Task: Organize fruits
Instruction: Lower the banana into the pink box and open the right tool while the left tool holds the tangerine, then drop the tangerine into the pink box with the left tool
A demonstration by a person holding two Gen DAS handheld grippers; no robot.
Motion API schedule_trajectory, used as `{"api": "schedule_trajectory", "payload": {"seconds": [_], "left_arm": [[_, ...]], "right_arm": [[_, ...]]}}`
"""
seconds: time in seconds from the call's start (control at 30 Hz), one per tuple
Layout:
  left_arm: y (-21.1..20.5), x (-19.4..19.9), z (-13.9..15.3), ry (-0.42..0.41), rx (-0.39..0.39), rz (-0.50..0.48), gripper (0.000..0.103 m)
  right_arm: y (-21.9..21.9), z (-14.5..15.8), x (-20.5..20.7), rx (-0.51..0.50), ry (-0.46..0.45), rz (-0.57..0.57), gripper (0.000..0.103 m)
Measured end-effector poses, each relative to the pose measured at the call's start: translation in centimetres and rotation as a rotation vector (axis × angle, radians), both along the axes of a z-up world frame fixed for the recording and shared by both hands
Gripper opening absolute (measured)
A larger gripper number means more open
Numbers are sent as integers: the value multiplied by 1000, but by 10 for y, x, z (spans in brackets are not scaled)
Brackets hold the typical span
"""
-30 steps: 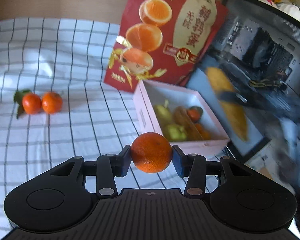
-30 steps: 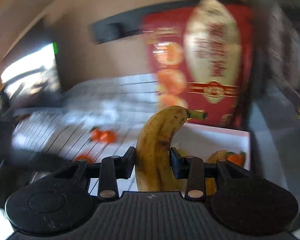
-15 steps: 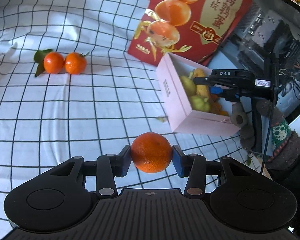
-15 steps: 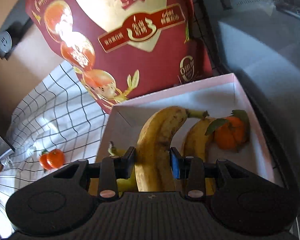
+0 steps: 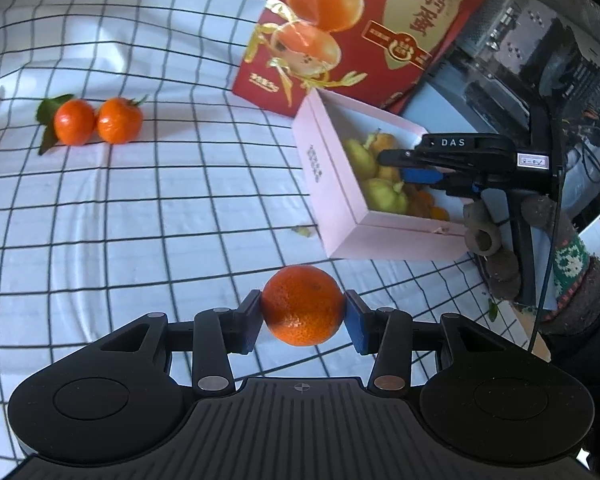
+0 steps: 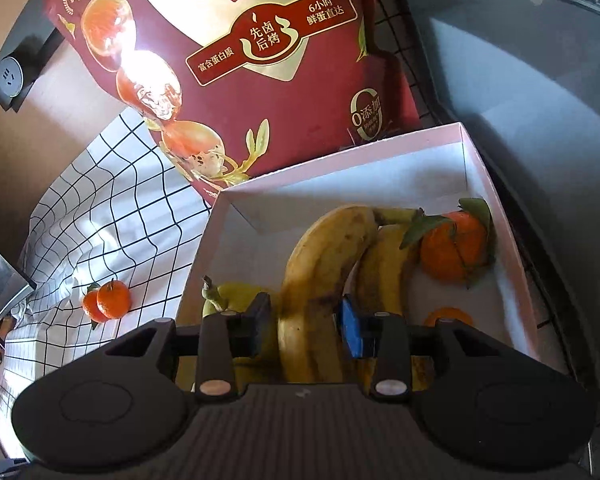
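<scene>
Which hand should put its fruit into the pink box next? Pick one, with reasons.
Right. The right gripper is already inside the pink box, its jaws just opening off the banana. The left gripper holds its orange above the cloth.

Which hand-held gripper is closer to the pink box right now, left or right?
Right. The right hand-held gripper reaches inside the pink box, jaws just opening around a banana. The left hand-held gripper, clamping an orange, is short of the box, over the checked cloth.

Pink box being blocked above by the right gripper, checked cloth left of it being left open, red carton standing close behind.
</scene>
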State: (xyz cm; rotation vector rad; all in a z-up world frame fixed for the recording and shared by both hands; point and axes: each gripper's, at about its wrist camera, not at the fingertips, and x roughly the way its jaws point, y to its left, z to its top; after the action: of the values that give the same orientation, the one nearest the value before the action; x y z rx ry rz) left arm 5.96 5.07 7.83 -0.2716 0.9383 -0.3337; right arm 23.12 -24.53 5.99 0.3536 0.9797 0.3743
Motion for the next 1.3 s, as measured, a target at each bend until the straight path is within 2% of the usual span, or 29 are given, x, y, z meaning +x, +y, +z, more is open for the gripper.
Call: {"api": "schedule_trajectory", "payload": {"seconds": [0.13,0.2,0.3,0.43,0.57,0.67,0.87,0.93,1.07,1.2,1.3], "left_arm": [[-11,8,-2,7,3,-28,49],[-18,12,-1,6,2,-46,49],[-25,12,3,-6,-1,-80,49],[-30,19,8,-26,22,-89,49],[-37,37,21,-70,47,-94,49],[-50,58,35,-113,38,-119,49],[-93,103,51,-162,11,-212,49],[-98,121,53,-173,16,-186,49],[-99,166,52,-161,81,-92,48],[-86,177,59,-161,11,-55,48],[-75,171,63,-194,4,-50,48]], "right_arm": [[5,14,-1,-31,-73,31,44],[10,19,4,-17,-86,46,48],[9,23,6,9,-92,57,47],[-7,31,-16,11,-116,38,47],[-10,48,-70,-148,-235,53,49],[-8,57,-114,-266,-324,70,61],[-8,60,-170,-351,-357,51,63],[-5,61,-180,-367,-364,50,63],[0,58,-192,-393,-365,63,64],[3,53,-199,-410,-348,78,65],[5,49,-202,-421,-342,88,65]]}}
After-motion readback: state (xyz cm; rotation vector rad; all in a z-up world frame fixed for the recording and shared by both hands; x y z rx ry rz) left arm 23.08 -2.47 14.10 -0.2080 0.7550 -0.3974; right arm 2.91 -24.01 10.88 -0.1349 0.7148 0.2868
